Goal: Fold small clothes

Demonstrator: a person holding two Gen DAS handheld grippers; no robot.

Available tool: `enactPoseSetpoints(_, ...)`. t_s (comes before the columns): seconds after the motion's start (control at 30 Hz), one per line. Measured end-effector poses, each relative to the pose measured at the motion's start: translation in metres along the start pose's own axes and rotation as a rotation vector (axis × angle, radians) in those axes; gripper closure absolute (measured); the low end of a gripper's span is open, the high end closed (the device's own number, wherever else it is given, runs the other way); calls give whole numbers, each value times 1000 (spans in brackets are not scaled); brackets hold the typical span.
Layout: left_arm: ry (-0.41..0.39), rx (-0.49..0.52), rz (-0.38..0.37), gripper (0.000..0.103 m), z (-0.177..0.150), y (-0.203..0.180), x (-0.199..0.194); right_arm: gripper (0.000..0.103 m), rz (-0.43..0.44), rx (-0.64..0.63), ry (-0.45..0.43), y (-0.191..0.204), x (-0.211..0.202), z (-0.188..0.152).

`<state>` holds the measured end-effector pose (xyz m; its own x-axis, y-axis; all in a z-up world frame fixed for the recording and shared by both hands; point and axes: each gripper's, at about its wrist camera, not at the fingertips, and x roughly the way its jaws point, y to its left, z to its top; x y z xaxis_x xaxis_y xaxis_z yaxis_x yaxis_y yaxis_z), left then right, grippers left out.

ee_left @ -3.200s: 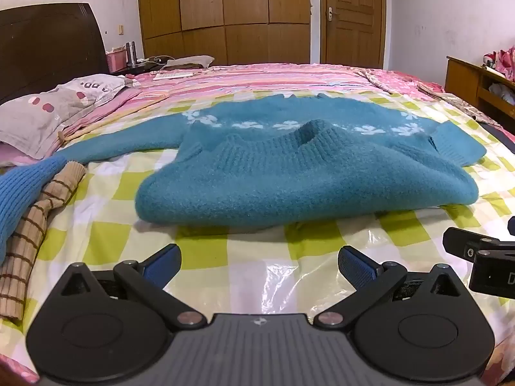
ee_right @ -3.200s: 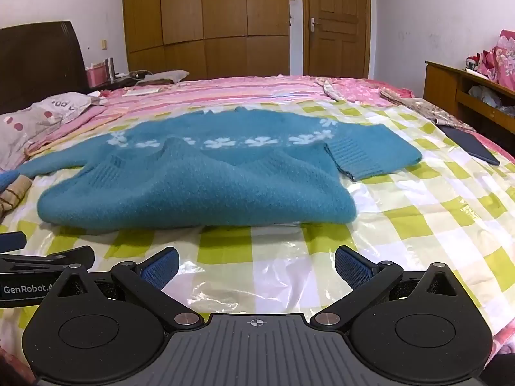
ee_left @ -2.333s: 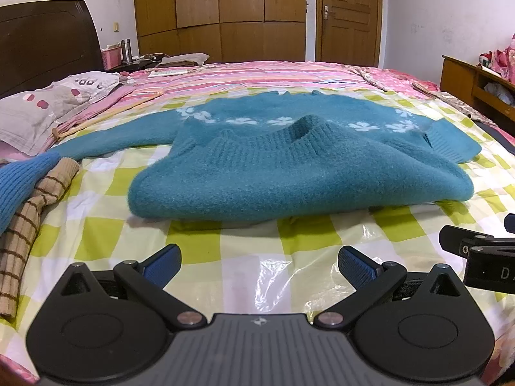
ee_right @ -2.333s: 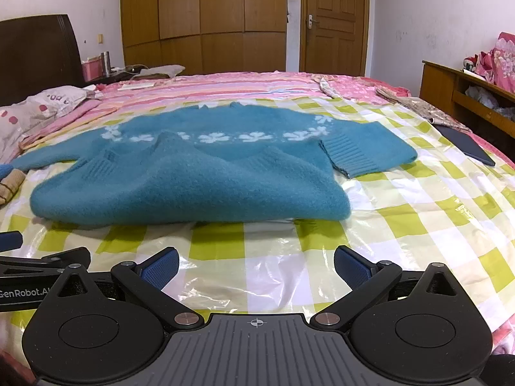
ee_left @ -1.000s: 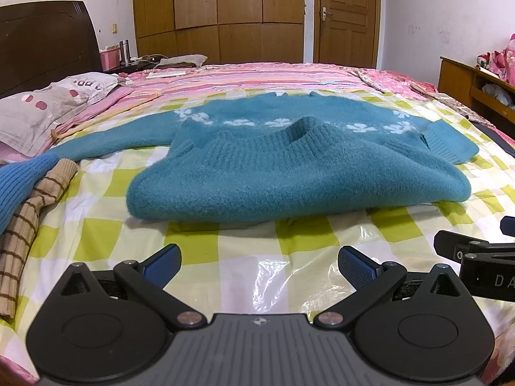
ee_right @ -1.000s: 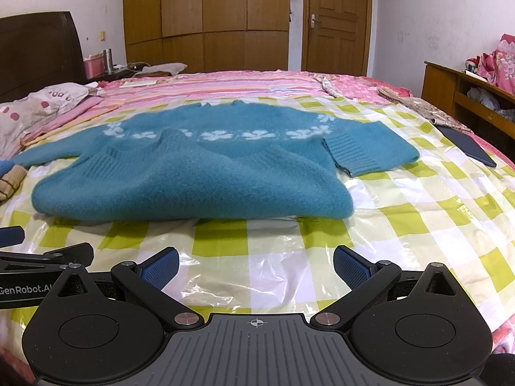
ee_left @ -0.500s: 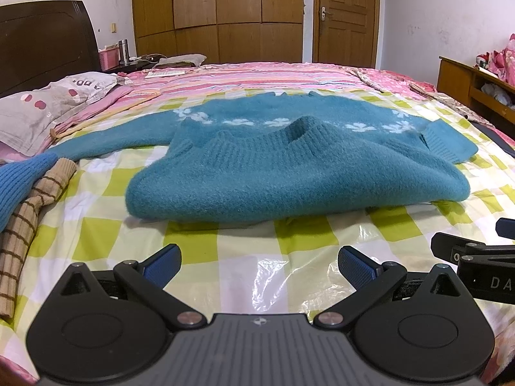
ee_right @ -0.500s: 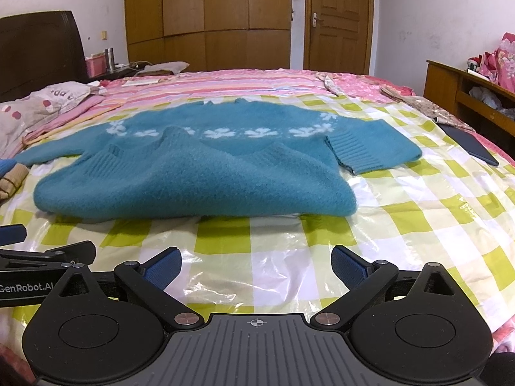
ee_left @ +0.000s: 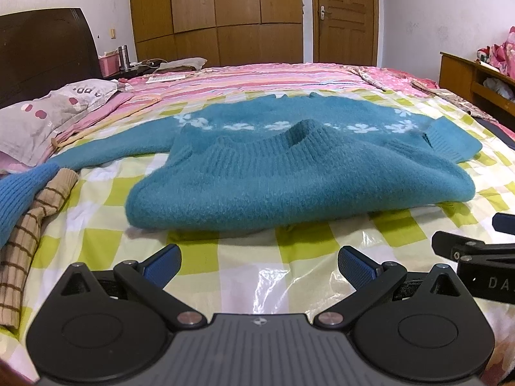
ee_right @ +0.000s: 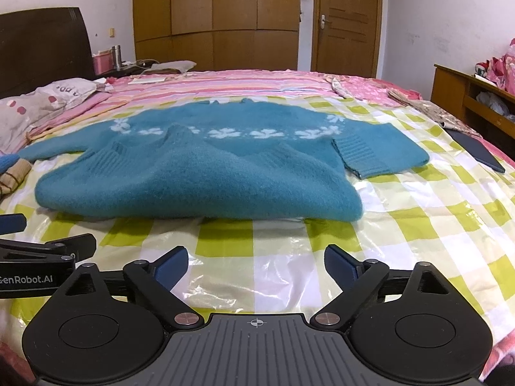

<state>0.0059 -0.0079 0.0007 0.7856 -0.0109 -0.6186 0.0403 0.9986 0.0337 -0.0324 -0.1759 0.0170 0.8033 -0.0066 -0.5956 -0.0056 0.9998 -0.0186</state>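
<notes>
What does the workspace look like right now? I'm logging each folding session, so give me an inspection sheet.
Surface: bed under a green-and-white checked cover with clear plastic over it.
Job's things: teal sweater folded over once, one sleeve stretched out sideways, the other cuff turned in beside the body.
Clutter: blue knit and brown striped cloth at the bed's edge; pillow; dark flat object.
Grippers: left gripper and right gripper both open, short of the sweater; the right jaws have just been closing a little, nothing between them.
Cables: nothing seen.
Surroundings: wardrobe, door, headboard.
</notes>
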Motion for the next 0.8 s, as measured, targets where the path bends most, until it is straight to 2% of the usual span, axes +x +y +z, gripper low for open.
enactPoseSetpoints(0.3,-23,58,-11,0,14,0,3,16,8,20,-12,-8,6,10)
enactPoseSetpoints(0.47,-42,44,-13,0,21,7,6,22,18,-2,7,-1,14,15)
enactPoseSetpoints(0.8,-18,43,-32,0,23,12,17,24,31,-39,6,7,21,22)
